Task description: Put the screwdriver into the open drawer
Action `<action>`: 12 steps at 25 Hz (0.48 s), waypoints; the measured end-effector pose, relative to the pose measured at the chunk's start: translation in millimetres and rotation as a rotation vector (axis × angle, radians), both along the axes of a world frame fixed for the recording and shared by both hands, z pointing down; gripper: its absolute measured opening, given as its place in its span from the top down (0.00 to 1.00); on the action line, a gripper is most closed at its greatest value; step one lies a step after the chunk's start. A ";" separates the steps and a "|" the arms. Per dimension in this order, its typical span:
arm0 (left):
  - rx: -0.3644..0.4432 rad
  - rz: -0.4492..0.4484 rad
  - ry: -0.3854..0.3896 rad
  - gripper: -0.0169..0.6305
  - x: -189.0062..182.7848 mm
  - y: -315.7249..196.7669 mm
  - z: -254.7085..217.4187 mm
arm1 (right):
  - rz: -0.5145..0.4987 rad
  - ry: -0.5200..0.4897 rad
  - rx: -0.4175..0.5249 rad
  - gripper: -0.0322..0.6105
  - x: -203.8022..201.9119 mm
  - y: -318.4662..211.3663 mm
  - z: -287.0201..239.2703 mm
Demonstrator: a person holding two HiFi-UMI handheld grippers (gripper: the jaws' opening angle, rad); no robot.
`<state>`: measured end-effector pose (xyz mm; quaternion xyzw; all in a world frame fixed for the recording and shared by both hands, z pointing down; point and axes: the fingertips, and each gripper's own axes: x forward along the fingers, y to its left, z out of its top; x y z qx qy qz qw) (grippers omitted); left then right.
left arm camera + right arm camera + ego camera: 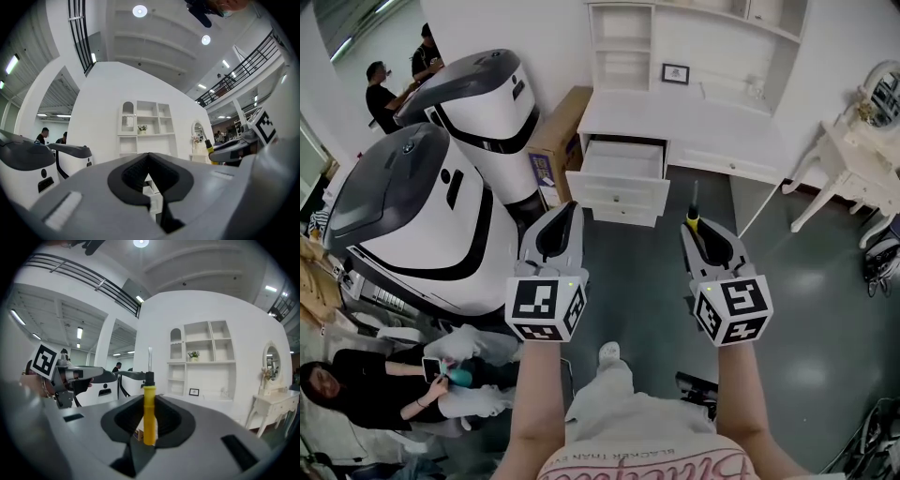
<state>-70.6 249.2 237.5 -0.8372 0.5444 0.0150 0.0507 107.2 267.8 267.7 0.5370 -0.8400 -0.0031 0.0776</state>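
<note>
The right gripper (149, 401) is gripping the yellow handle of the screwdriver (149, 414) between narrowly set jaws. In the right gripper view the tool is standing upright between them, with its black collar and thin metal shaft pointing to 12 o'clock. The left gripper (556, 225) is holding its jaws pressed together, with nothing between them. In the head view both grippers are hanging side by side over the dark floor (647, 272) and pointing to 12 o'clock, toward the open drawer (617, 195) of the white desk (703, 120). The screwdriver is well apart from that drawer. Two big white-and-grey machines (441, 216) are standing at 9 to 10 o'clock from the left gripper.
</note>
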 end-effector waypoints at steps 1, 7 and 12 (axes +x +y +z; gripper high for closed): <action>-0.001 0.005 0.000 0.96 -3.3 -12.4 -0.6 | 0.003 0.002 -0.002 0.84 -4.1 -11.5 -0.3; -0.003 0.040 0.019 0.96 -22.9 -80.7 0.1 | 0.045 0.023 -0.003 0.84 -21.5 -72.3 -2.1; -0.001 0.080 0.033 0.96 -32.6 -127.1 0.7 | 0.099 0.030 -0.001 0.84 -27.2 -108.9 -1.8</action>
